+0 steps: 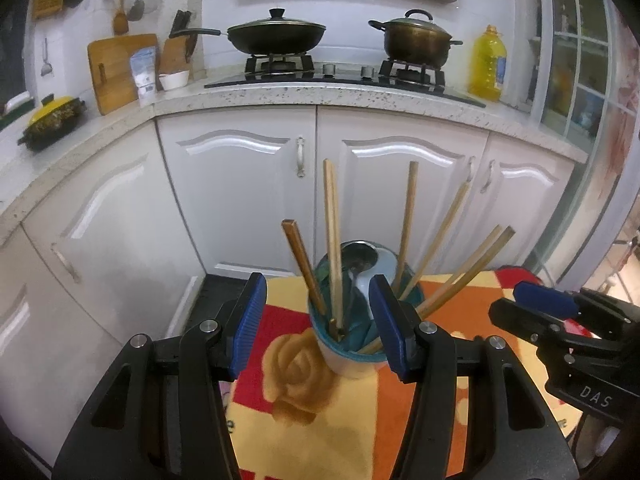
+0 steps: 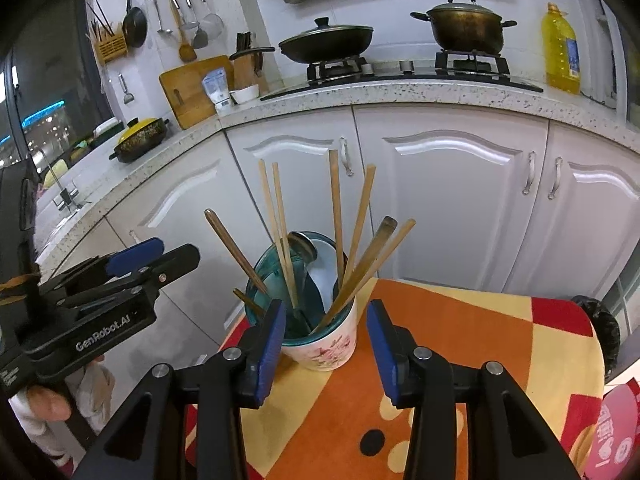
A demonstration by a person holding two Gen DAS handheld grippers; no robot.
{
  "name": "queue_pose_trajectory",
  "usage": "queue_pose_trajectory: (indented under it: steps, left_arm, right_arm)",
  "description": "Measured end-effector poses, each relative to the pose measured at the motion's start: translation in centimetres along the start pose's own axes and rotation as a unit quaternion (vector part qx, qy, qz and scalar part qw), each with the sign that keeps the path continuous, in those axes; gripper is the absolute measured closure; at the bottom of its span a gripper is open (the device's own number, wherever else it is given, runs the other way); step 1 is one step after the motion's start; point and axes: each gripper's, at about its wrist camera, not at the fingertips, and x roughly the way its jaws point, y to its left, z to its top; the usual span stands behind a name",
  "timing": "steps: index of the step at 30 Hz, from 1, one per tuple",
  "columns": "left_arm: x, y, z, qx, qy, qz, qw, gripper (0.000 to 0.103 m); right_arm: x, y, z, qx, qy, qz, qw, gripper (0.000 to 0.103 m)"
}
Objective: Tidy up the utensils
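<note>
- The utensil holder [image 2: 326,336], a flowered cup with a teal insert, stands on the bench [image 2: 460,340] under a bright patterned cloth; I see no utensils loose on the cloth.
- Wooden chopsticks [image 2: 280,232] fan out of it at mixed angles, with a metal spoon [image 2: 302,242] and a pale spoon [image 2: 322,264] tucked among them.
- The left hand-held gripper [image 1: 318,320] has its pads apart on either side of the holder, clamped on nothing.
- The right hand-held gripper [image 2: 326,344] likewise stands apart around the holder, empty.
- This fits either sorting about to start or everything already gathered in.
- Any grasp here should be low on 1 stick, closing slowly, since neighbours lean together and the holder could tip.
</note>
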Motion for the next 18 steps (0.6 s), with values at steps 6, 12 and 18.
queue_pose_trajectory:
  steps: [6, 12, 18]
  left_arm:
    - [0.1, 0.3, -0.8, -0.004, 0.009, 0.004, 0.9999, 0.05]
    - [0.1, 0.2, -1.4, -0.004, 0.004, 0.01, 0.9999, 0.05]
    - [-0.1, -0.1, -1.6, 0.0, -0.007, 0.019, 0.9998, 0.05]
  right_arm:
    - [0.3, 0.3, -0.1, -0.001, 0.002, -0.007, 1.0, 0.061]
    - [0.4, 0.6, 0.0, -0.004, 0.003, -0.009, 1.0, 0.061]
    - [0.5, 0.6, 0.2, -0.006, 0.003, -0.01, 1.0, 0.061]
